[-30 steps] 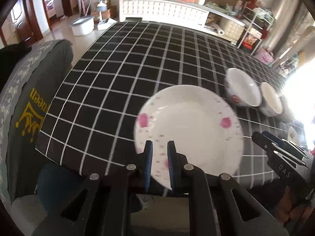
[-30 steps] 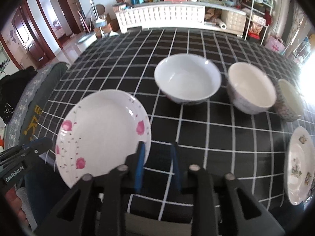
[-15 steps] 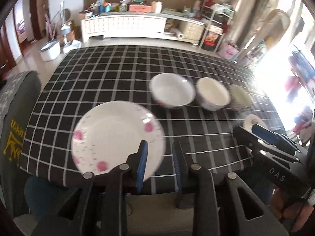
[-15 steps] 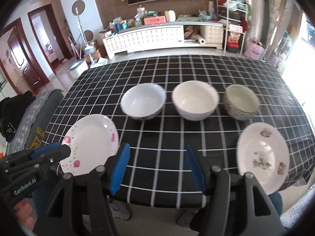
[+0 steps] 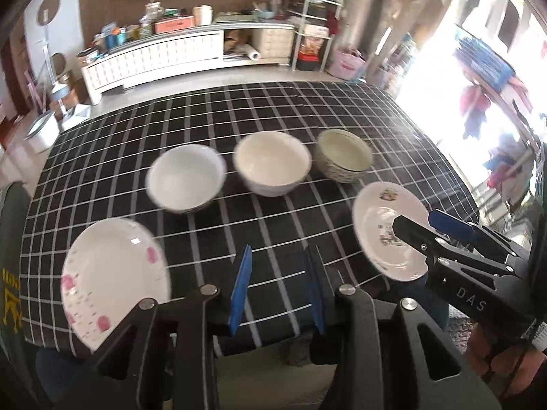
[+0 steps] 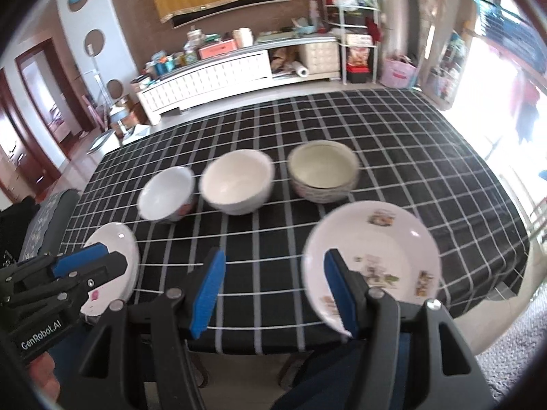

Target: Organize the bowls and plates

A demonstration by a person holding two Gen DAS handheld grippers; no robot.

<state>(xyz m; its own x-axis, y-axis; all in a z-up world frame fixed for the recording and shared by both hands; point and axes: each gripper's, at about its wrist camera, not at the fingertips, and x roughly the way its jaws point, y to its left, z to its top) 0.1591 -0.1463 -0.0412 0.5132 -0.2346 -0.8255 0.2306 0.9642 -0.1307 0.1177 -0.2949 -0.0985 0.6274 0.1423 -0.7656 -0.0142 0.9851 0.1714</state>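
The right tool [image 6: 273,294], open and empty, is being held nearest the decal plate [image 6: 372,259] at its three o'clock; the left tool [image 5: 277,287] is likewise being held empty.

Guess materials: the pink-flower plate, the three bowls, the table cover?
Pink-flower plate: likely glazed ceramic, glossy; a bright glare spot shows near its rim.
White bowl and cream bowl: smooth, opaque, thick-rimmed, probably glazed ceramic; melamine can't be ruled out.
Patterned bowl: greenish inside, printed outer wall, probably the same.
Black grid tablecloth: matte, hangs over the table edge, so fabric or soft vinyl.
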